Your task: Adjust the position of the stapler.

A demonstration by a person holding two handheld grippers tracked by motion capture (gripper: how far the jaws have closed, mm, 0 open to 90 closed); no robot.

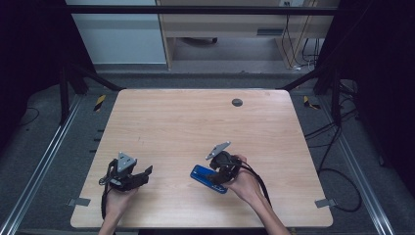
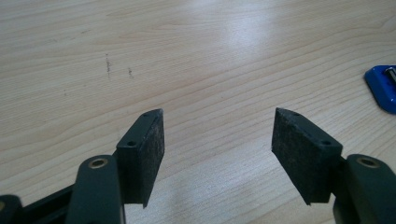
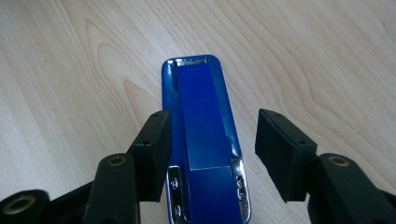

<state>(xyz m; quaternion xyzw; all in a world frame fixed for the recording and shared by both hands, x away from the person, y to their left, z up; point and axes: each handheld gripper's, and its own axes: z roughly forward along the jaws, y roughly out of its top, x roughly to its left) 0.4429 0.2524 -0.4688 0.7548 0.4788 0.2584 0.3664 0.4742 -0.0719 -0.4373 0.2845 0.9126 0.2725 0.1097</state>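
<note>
A blue stapler [image 1: 203, 175] with chrome trim lies flat on the wooden table [image 1: 195, 122], near its front edge. My right gripper [image 1: 215, 177] sits low over the stapler's rear half. In the right gripper view the stapler [image 3: 205, 135] runs lengthwise between the jaws of my right gripper [image 3: 215, 119]; the left pad is at its side and a gap shows at the right pad. My left gripper [image 1: 146, 175] rests at the front left, open [image 2: 218, 114] over bare wood. The stapler's end [image 2: 383, 86] shows at the right edge of the left gripper view.
A small dark round disc [image 1: 237, 102] is set into the table near its far edge. Metal frame rails [image 1: 44, 161] run along both sides, and cables [image 1: 337, 147] lie on the floor to the right. A light desk [image 1: 235, 29] stands beyond the table.
</note>
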